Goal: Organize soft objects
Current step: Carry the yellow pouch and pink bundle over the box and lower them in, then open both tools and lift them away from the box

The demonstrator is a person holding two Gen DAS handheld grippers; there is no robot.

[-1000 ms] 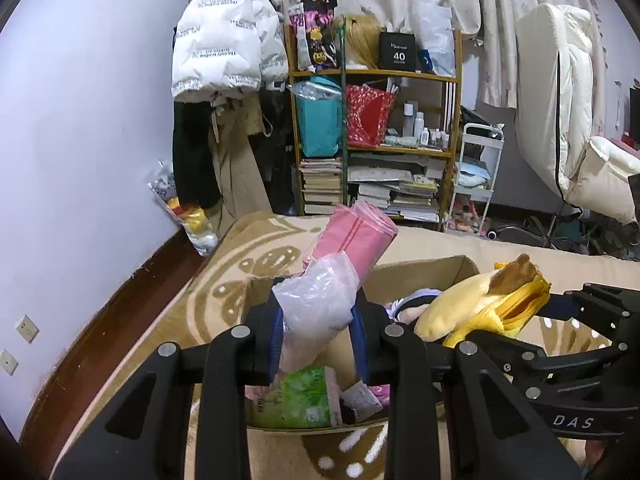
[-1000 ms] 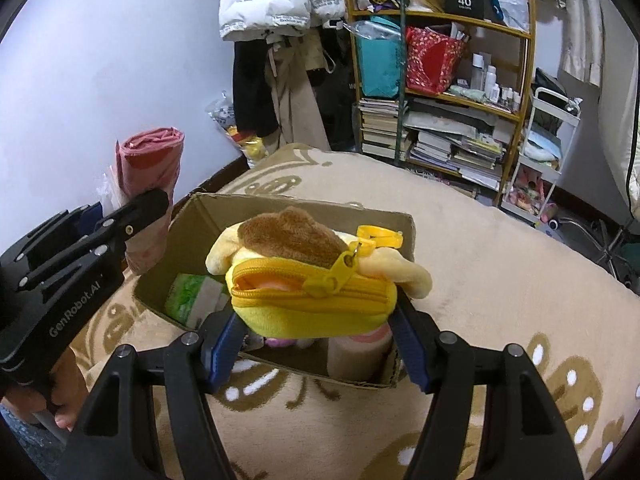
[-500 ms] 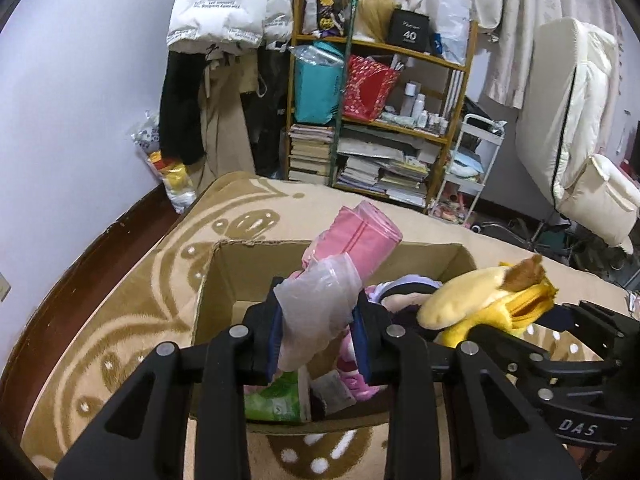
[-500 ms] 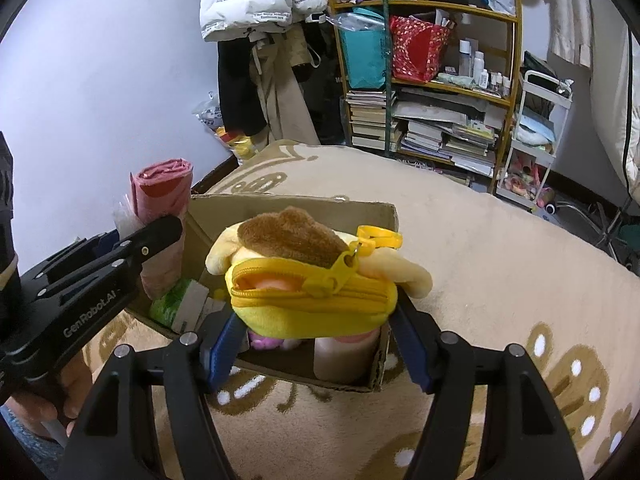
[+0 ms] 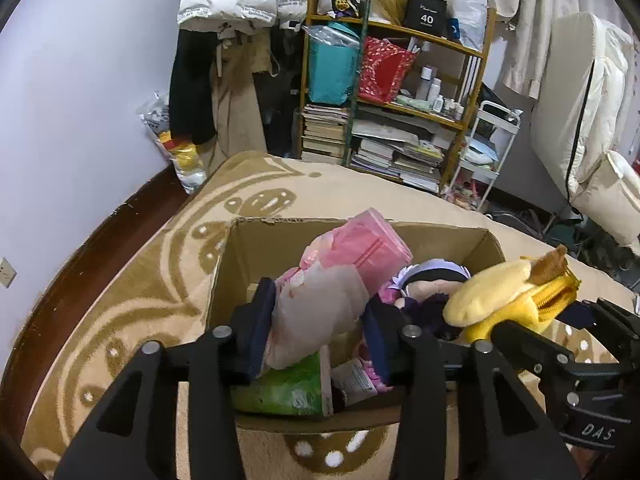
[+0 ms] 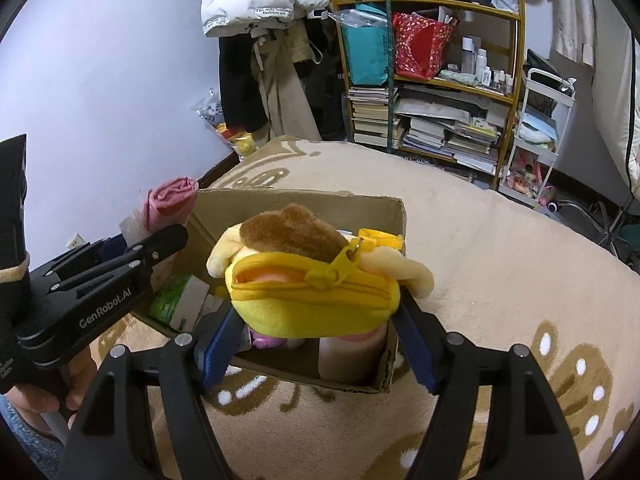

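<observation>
Both views are lit evenly by soft, cool indoor light w/ no single source seen. The pale lilac painted wall (image 5: 80,92) is rendered bright from 9 to 11 o'clock; no hard glare is noted. Soft shadow is held inside the brown cardboard box (image 5: 256,264). Strong fisheye bending is seen twd the edges, w/ black vignette at all corners. The tall wooden bookshelf (image 6: 448,80) is bowed. Focus is kept fairly sharp throughout; slight softness is noted nr the rims.
</observation>
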